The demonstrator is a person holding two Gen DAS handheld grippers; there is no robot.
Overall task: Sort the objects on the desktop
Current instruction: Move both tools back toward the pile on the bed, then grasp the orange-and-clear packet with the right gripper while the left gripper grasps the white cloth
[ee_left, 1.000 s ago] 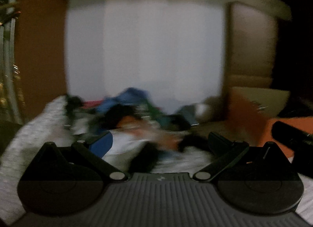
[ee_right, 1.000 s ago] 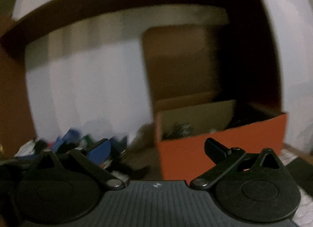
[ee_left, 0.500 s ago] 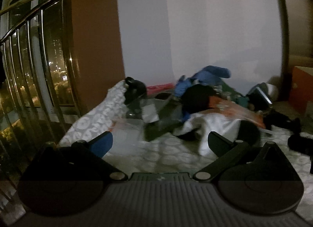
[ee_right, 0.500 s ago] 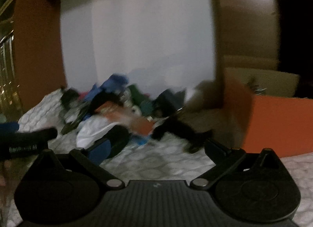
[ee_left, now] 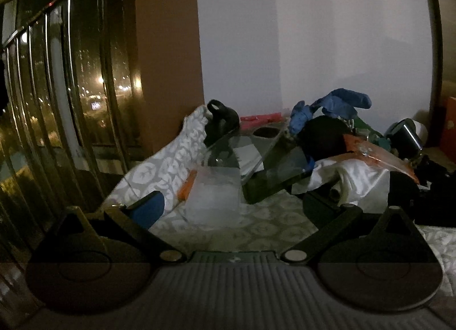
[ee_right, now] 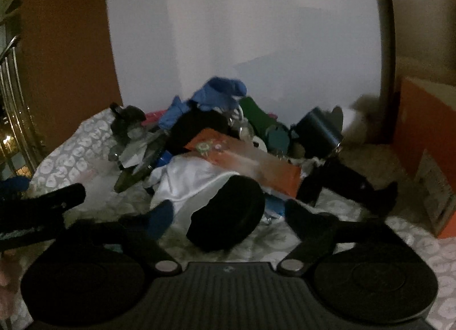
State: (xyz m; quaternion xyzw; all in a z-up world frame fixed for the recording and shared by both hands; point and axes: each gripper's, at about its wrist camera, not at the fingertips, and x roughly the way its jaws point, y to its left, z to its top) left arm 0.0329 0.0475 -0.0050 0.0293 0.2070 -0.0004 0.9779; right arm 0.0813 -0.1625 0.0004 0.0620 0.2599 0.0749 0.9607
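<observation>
A heap of desktop objects lies on a patterned cloth (ee_left: 256,224). It holds a blue glove (ee_left: 339,102), a white cloth (ee_left: 359,179), an orange packet (ee_right: 242,156), a dark cup (ee_right: 319,130) and a black round object (ee_right: 228,213). My left gripper (ee_left: 230,202) is open and empty, low over the cloth, with a frosted plastic bag (ee_left: 213,196) between its fingers' line. My right gripper (ee_right: 228,213) is open and empty, with the black round object just ahead between its fingers. The left gripper's black body (ee_right: 34,210) shows at the left of the right wrist view.
An orange box (ee_right: 421,136) stands at the right against the wall. A dark window with metal bars (ee_left: 57,102) is on the left beside a brown pillar (ee_left: 168,53). A white wall (ee_left: 313,45) rises behind the heap.
Both views have swung left from the orange box toward the heap and come lower and closer. Both grippers stay open and empty.
</observation>
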